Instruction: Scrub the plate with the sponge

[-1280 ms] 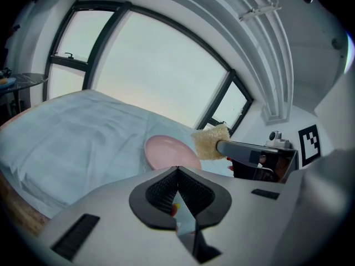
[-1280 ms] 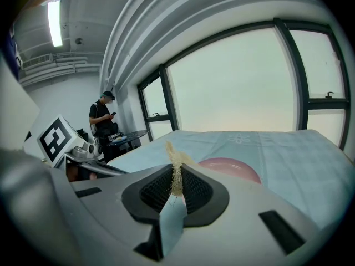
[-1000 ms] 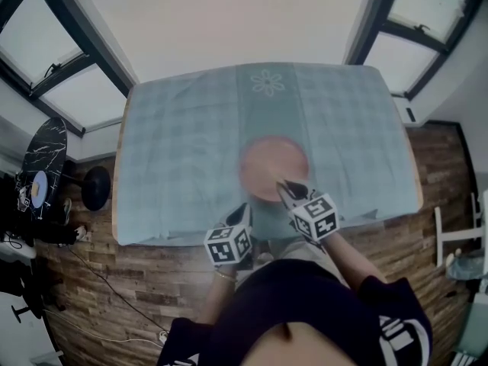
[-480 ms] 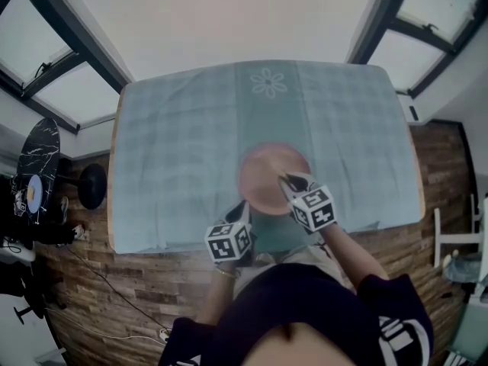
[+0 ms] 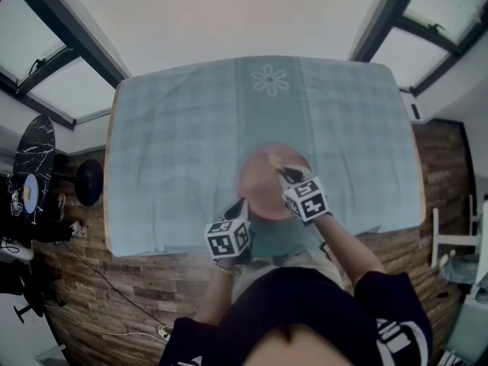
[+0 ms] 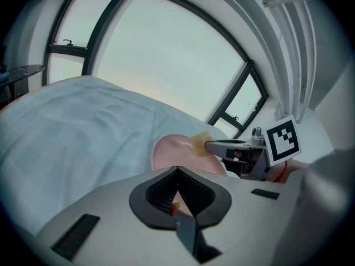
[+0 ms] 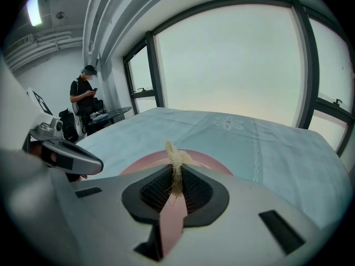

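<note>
Right gripper (image 5: pixel 284 172), centre of frame: jaws clamped on a thin yellowish sponge (image 7: pixel 175 158), held over the pink plate (image 5: pixel 259 181). Left gripper (image 5: pixel 242 204), just below and left: jaws drawn together on the plate's near rim. Plate sits mid-table on the checked blue cloth (image 5: pixel 175 136).

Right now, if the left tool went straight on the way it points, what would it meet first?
Most likely the near rim of the pink plate, just ahead of the left tool, whose jaws are together. I cannot tell whether it already touches the rim.
</note>
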Tool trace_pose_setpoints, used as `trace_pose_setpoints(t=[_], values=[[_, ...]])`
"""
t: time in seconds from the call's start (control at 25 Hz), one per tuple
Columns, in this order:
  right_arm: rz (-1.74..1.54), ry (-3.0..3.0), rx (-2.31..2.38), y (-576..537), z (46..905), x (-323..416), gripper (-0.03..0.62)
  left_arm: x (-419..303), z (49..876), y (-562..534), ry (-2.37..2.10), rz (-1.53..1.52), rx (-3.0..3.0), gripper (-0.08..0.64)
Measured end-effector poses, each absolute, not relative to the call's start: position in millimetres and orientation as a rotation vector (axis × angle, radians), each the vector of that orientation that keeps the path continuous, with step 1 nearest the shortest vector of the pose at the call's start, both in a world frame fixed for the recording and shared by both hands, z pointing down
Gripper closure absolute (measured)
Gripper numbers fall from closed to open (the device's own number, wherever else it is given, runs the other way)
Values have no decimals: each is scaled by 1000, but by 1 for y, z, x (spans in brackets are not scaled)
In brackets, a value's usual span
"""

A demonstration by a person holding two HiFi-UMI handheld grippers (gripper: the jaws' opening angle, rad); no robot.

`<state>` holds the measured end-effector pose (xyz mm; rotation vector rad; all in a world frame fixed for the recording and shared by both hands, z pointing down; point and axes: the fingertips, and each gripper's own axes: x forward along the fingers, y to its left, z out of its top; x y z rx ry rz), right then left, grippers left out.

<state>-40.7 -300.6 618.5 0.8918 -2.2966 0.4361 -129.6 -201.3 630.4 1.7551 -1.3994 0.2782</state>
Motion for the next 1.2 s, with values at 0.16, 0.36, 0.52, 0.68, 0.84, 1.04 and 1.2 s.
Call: trace_pose_setpoints(t=[0.16, 0.36, 0.52, 0.68, 0.84, 1.04, 1.2], values=[[428, -2262, 910, -310, 628, -41, 552, -130, 634, -206, -1399, 275, 1748, 551], [428, -2220, 917, -319, 647, -41, 552, -133, 639, -210, -1398, 272, 1737, 551], [439, -2209, 907, -320, 653, -45, 552, -132, 640, -211, -1396, 273, 1737, 551], [473, -2201, 887, -318, 654, -50, 552, -128, 640, -211, -1388, 276, 1738, 551], [489, -2201, 874, -316, 657, -53, 552, -125, 640, -209, -1382, 282, 1740, 551], [502, -2219, 835, -310, 656, -64, 552, -125, 640, -205, -1387, 285, 1736, 551], [503, -2234, 797, -304, 656, -72, 552, -126, 639, -202, -1395, 287, 1734, 551]])
